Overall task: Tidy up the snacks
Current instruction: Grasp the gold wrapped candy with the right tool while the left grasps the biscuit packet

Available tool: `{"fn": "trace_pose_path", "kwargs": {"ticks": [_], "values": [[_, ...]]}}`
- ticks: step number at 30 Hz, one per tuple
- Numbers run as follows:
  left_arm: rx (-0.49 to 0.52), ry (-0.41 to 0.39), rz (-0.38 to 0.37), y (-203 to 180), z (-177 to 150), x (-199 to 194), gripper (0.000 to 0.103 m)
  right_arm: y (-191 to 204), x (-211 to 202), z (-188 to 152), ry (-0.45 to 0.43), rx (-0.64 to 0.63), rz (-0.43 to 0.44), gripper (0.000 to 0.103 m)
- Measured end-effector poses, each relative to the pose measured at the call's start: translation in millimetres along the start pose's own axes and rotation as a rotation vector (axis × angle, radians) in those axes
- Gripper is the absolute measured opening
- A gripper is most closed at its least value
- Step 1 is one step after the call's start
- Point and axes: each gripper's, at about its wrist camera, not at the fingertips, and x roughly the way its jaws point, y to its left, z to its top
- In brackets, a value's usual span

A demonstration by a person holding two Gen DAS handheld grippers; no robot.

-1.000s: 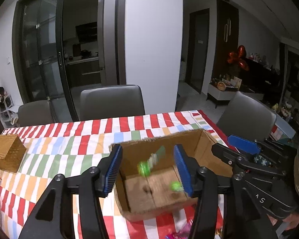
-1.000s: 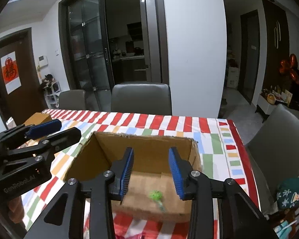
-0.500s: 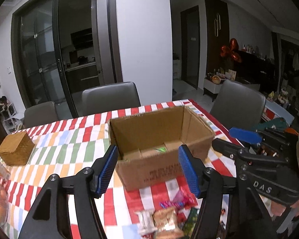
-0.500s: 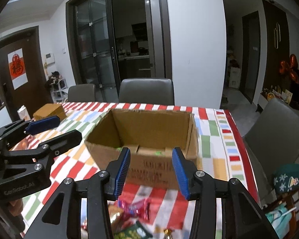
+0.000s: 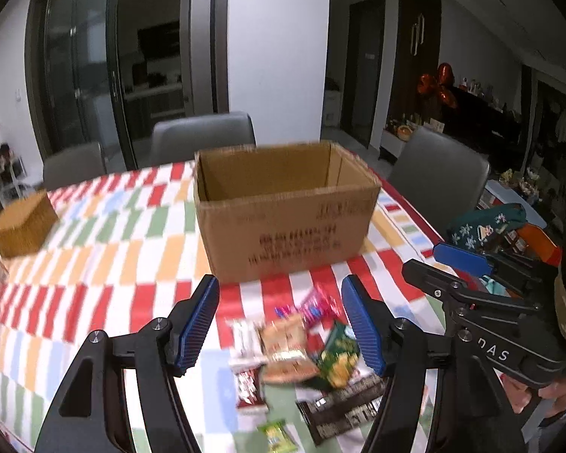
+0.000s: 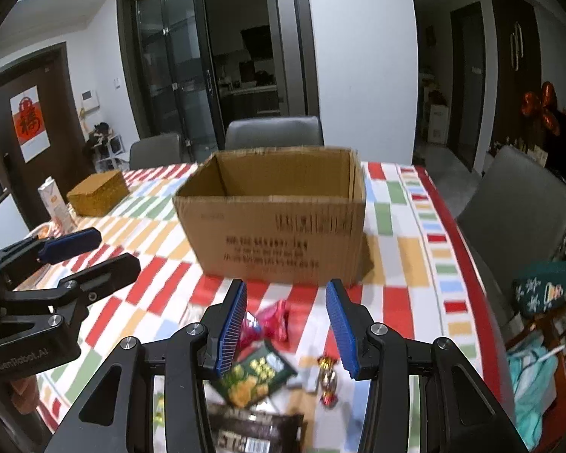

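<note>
Checked in red, orange, green and white, the tablecloth fills the middle of both views, with an open cardboard box at centre frame and a heap of snack packets at lower centre. Left gripper hangs over that heap, jaws apart and just widened, nothing clamped. Right gripper likewise stands apart and empty above the packets.

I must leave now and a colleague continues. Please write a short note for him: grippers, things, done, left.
Left gripper: open, holding nothing; its jaws have just been opening.
Right gripper: open, holding nothing.
Both hover over the pile of wrapped snacks on the striped tablecloth, in front of the open brown cardboard box.
Done: cannot tell, box inside is hidden.
Left: move the pile into the box.
</note>
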Motion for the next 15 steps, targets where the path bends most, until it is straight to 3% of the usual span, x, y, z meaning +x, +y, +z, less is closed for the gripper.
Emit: {"fn": "trace_pose_path", "kwargs": {"ticks": [15], "values": [[-0.058,0.181,-0.018,4.2,-63.4,49.7,0.066,-12.6,30.8,-69.5,0.175,0.065,-0.035,0.045]]}}
